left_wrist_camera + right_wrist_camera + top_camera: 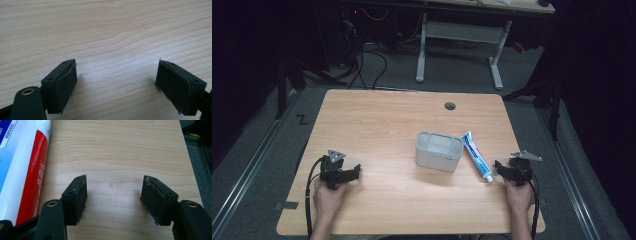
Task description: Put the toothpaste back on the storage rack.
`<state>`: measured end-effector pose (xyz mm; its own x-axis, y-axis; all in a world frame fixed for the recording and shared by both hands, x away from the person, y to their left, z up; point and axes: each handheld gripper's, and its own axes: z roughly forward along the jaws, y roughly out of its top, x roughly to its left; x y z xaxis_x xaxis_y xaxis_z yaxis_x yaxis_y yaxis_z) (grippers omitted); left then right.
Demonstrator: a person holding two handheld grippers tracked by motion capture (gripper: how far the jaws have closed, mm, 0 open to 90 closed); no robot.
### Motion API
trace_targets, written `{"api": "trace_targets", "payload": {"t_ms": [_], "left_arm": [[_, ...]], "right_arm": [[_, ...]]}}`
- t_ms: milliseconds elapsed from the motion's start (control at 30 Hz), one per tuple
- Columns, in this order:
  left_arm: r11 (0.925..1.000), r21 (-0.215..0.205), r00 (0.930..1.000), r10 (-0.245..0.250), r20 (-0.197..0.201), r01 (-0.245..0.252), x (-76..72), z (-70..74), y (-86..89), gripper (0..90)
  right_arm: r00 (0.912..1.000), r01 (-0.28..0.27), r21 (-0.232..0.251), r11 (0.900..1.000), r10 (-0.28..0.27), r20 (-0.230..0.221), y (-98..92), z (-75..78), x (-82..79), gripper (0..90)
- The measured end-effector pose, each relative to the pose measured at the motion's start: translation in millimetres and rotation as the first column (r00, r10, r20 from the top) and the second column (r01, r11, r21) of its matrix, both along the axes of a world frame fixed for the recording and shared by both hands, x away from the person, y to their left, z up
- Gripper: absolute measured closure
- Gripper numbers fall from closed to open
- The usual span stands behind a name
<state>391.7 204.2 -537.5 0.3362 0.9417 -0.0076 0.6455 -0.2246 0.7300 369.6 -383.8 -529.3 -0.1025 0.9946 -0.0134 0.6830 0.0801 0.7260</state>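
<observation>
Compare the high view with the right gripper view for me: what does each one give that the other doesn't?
High view alone: the grey container mid-table, the left gripper near the left edge, both hands, and the whole toothpaste tube lying right of the container. Right gripper view alone: the open jaws up close with bare wood between them, plus the tube's red stripe. Both share the right gripper, the tube and the table.

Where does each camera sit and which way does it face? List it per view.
High view: above the person's side, looking forward and down on the table, grey box and toothpaste tube; forearms, hands, left tool and right tool show.
Left gripper view: rides the left tool, facing bare wood between open jaws.
Right gripper view: rides the right tool, jaws open, tube at its left.
Shared: high and right gripper views both show the tube.
</observation>
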Motion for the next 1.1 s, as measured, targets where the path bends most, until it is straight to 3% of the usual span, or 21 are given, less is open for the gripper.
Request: {"api": "trace_targets", "payload": {"t_ms": [1100], "left_arm": [[0.9998, -0.002, 0.9998, -0.019, 0.001, 0.019, -1.0, -0.1, -0.9, 17.1]], "right_arm": [[1.0, -0.009, -0.004, 1.0, 0.009, 0.003, 1.2, -0.2, 0.2, 37.7]]}}
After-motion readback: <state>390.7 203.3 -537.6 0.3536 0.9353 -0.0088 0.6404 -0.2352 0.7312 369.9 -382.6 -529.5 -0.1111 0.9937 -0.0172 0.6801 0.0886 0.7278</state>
